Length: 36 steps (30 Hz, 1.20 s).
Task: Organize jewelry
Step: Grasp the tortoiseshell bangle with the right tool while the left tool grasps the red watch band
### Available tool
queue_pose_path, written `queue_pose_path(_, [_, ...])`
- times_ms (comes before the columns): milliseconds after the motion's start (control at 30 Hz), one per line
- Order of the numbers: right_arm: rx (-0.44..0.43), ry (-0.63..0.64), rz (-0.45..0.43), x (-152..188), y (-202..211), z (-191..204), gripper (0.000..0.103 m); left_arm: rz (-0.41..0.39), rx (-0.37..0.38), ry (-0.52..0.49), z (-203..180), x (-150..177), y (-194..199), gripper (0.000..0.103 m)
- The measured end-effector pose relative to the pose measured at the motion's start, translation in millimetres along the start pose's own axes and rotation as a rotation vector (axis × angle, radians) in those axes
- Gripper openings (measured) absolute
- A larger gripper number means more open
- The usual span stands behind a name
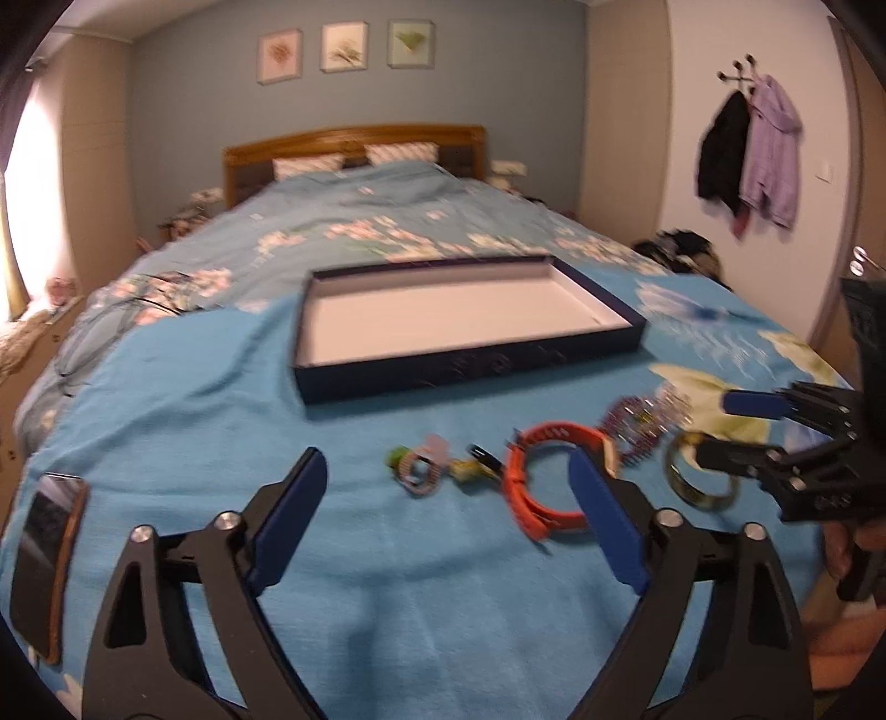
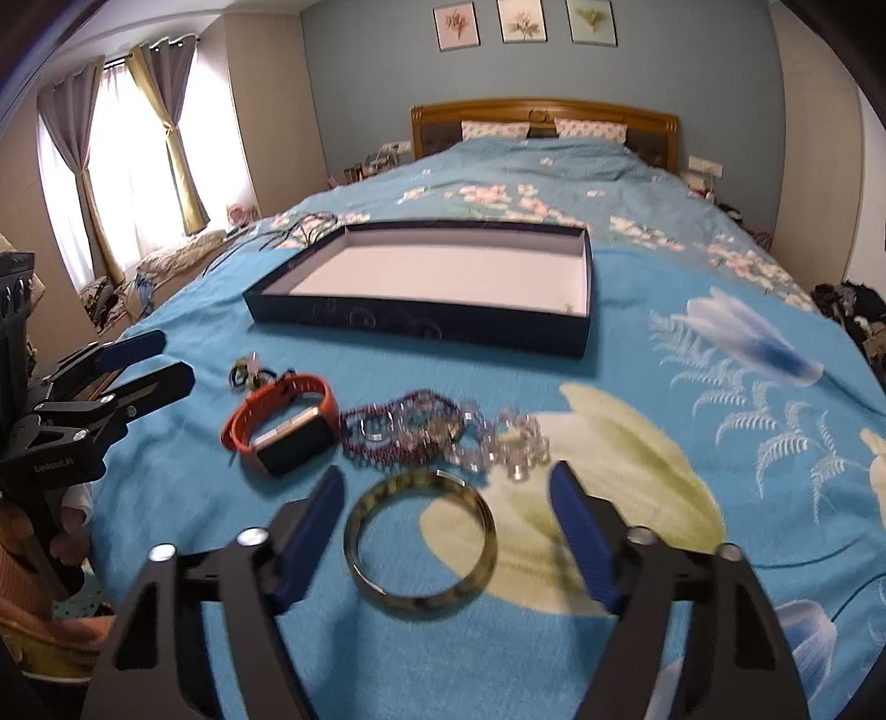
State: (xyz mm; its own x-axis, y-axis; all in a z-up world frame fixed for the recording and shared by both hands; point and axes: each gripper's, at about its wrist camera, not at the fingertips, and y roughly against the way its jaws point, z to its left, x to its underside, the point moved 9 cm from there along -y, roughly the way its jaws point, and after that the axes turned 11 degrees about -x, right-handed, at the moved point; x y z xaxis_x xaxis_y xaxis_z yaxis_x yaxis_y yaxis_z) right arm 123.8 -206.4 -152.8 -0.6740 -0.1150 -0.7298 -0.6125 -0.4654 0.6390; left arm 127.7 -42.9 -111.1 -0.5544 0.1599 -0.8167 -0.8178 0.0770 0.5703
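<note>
- Left hand-held gripper (image 1: 448, 482): jaws wide apart, gripping nothing; blue pads (image 1: 293, 520) poised over the bedspread, the right-hand pad overlapping the orange watch (image 1: 520, 487) in view; whether they touch cannot be told.
- Right hand-held gripper (image 2: 446, 498): jaws spread, holding nothing; the green-gold bangle (image 2: 421, 540) lies flat between its pads, clear of both.
- Jewelry: a row on the bedspread near the bed's foot: small rings and hair ties (image 2: 249, 374), orange-strapped watch with a dark square face, maroon bead strands (image 2: 387, 432), clear crystal bracelet (image 2: 509, 443), bangle nearest the camera.
- Dark blue shallow box (image 2: 421, 327), white inside, beyond the row.
- Bed (image 2: 720, 387): blue floral cover; phone (image 1: 47, 559) at its left edge.
- Room: wooden headboard (image 2: 545, 111), three framed prints (image 2: 526, 22), curtained window (image 2: 127, 149), coats on wall hooks (image 1: 747, 149).
</note>
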Motion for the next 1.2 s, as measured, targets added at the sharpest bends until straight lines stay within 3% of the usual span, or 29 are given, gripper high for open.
queue_pose_path(133, [-0.014,-0.039,0.028,6,3,-9,0.059,0.088,0.079,0.001,-16,10,-14,0.07])
queue_pose_path(300, [-0.028,-0.061,0.05,8,1,-15,0.05,0.214,0.166,0.001,-35,22,-32,0.043])
queue_pose_path(367, [-0.034,-0.066,0.062,9,0,-15,0.047,0.225,0.186,0.0,-41,23,-32,0.038])
queue_pose_path(467, [-0.041,-0.064,0.075,10,-2,-16,0.044,0.248,0.212,-0.003,-46,23,-36,0.023])
queue_pose_path(567, [-0.052,-0.065,0.085,11,-2,-15,0.036,0.246,0.191,-0.04,-45,18,-38,0.011])
queue_pose_path(800, [-0.111,-0.056,0.125,15,-1,-3,0.034,0.222,0.126,-0.07,-22,5,-38,0.01])
queue_pose_path(833, [-0.11,-0.05,0.127,15,0,-1,0.034,0.221,0.129,-0.067,-20,4,-38,0.011])
queue_pose_path(900, [-0.103,-0.045,0.118,11,1,-4,0.034,0.223,0.169,-0.057,-21,5,-34,0.025])
queue_pose_path(967, [-0.093,-0.044,0.113,8,1,-7,0.034,0.222,0.19,-0.06,-24,7,-29,0.031])
queue_pose_path(1200, [-0.088,-0.015,0.135,8,-8,-8,0.034,0.289,0.238,-0.053,-37,19,-35,0.032])
